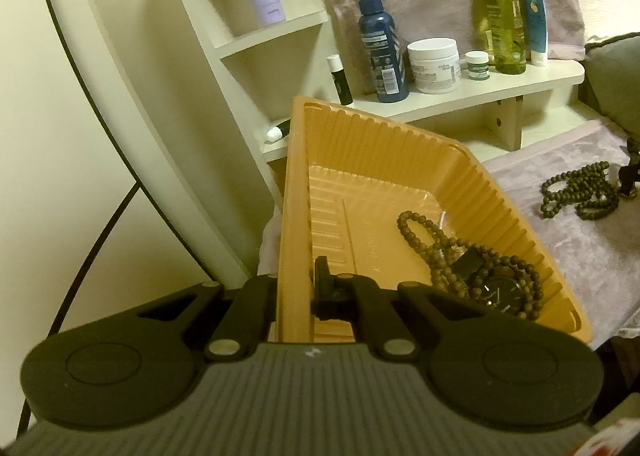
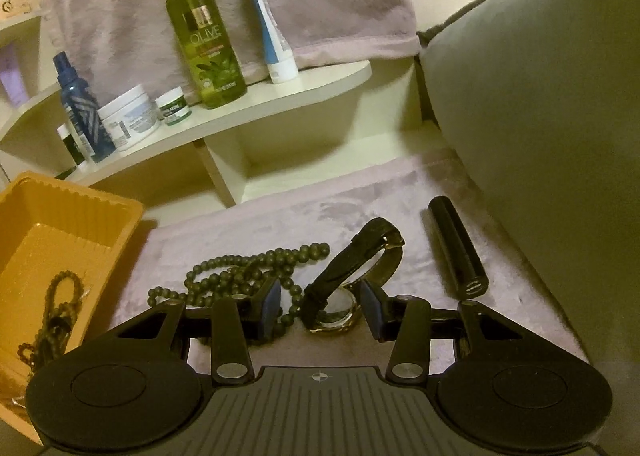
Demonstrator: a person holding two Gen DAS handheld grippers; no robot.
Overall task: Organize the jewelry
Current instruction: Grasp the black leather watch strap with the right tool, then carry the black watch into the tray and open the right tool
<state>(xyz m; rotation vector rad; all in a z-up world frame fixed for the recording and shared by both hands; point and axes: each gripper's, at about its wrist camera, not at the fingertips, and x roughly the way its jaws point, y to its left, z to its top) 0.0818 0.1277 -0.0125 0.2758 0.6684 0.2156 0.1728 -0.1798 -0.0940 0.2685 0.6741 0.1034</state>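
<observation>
Mauve fleece cloth (image 2: pixel 360 191) as work surface. Tray (image 1: pixel 360 143) wall clenched by left gripper (image 1: pixel 294 292). Watch (image 2: pixel 340 296), lower centre, sits between unclenched right gripper (image 2: pixel 320 306) pads. Risk: bead strand (image 2: pixel 244 276) touching left pad gets snagged w/ watch.

The right gripper (image 2: pixel 325 306) hung low over the mauve cloth (image 2: pixel 340 211) with its jaws apart, a wristwatch (image 2: pixel 348 284) standing between the blue pads (image 2: pixel 271 306); I could not tell whether they touched it. A dark bead necklace (image 2: pixel 244 276) lay just left of the watch, a black cylinder (image 2: pixel 456 248) to its right. The orange tray (image 2: pixel 76 195) at the left held brown beads (image 2: pixel 56 308).
</observation>
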